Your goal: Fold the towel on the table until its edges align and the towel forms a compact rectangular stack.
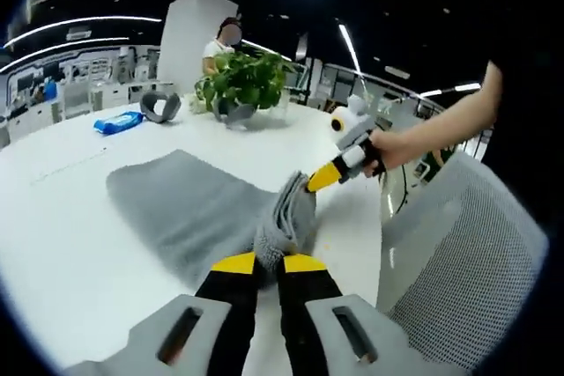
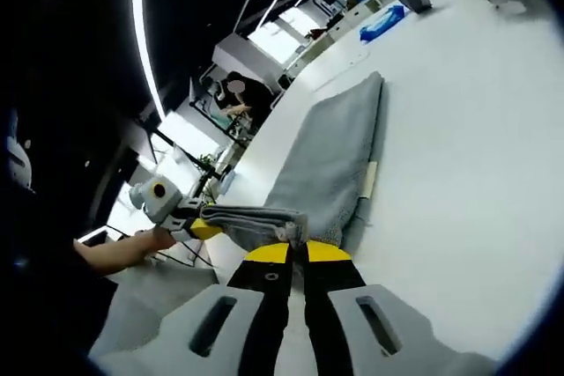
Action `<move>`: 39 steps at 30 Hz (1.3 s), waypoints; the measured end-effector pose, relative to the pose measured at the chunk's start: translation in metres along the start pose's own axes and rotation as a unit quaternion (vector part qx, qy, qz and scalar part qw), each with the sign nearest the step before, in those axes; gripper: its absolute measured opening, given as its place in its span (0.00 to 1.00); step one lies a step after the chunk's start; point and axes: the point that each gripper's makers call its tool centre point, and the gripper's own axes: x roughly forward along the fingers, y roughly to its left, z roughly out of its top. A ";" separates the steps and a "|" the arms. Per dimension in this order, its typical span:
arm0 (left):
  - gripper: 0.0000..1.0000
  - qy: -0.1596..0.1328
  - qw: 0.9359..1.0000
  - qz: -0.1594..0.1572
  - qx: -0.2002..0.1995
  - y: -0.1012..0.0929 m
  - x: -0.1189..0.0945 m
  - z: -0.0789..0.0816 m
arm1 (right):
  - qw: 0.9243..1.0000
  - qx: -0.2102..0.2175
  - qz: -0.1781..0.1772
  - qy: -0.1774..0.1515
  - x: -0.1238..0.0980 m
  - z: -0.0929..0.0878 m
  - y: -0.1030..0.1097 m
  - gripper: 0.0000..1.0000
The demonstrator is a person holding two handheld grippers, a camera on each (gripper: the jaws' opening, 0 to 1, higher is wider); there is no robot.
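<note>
The gray towel (image 1: 189, 209) lies on the white table (image 1: 62, 244), already doubled into a long strip whose long axis runs away from both grippers toward the potted plant (image 1: 242, 81). The left gripper (image 1: 267, 263) is clenched on one near corner of the short end, and the right gripper (image 2: 297, 253) is clenched on the other corner; each shows in the other's view, level with it and close by. The near end is lifted, bunched between them. Judging by this, the next fold carries that end forward along the strip to the far edge.
</note>
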 end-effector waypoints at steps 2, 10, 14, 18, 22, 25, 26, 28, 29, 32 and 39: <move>0.08 -0.035 0.999 -0.008 -0.033 0.000 -0.001 0.011 | 1.000 -0.010 0.010 -0.012 -0.005 0.005 0.004 0.02; 0.07 -0.067 0.993 -0.048 -0.079 -0.016 -0.007 0.029 | 0.997 -0.026 0.051 -0.046 -0.021 0.022 0.026 0.01; 0.07 -0.079 0.991 -0.066 -0.086 -0.026 -0.016 0.040 | 0.995 -0.053 0.069 -0.049 -0.029 0.027 0.046 0.01; 0.06 -0.079 0.989 -0.074 -0.100 -0.027 -0.017 0.042 | 0.993 -0.075 0.080 -0.042 -0.033 0.027 0.055 0.01; 0.06 -0.074 0.991 -0.081 -0.080 -0.035 -0.021 0.054 | 0.992 -0.089 0.079 -0.037 -0.035 0.034 0.063 0.01; 0.06 -0.084 0.991 -0.086 -0.067 -0.043 -0.029 0.069 | 0.990 -0.098 0.092 -0.051 -0.041 0.041 0.075 0.01; 0.06 -0.086 0.990 -0.088 -0.063 -0.047 -0.031 0.072 | 0.989 -0.100 0.096 -0.054 -0.043 0.043 0.078 0.01; 0.06 -0.087 0.991 -0.090 -0.052 -0.053 -0.036 0.075 | 0.988 -0.104 0.101 -0.056 -0.046 0.043 0.086 0.01; 0.06 -0.086 0.991 -0.090 -0.046 -0.057 -0.040 0.076 | 0.987 -0.109 0.104 -0.057 -0.048 0.041 0.091 0.01; 0.06 -0.088 0.991 -0.093 -0.046 -0.066 -0.047 0.075 | 0.986 -0.115 0.110 -0.056 -0.051 0.036 0.103 0.01; 0.06 -0.084 0.992 -0.084 -0.045 -0.095 -0.064 0.071 | 0.980 -0.162 0.109 -0.041 -0.064 0.017 0.131 0.01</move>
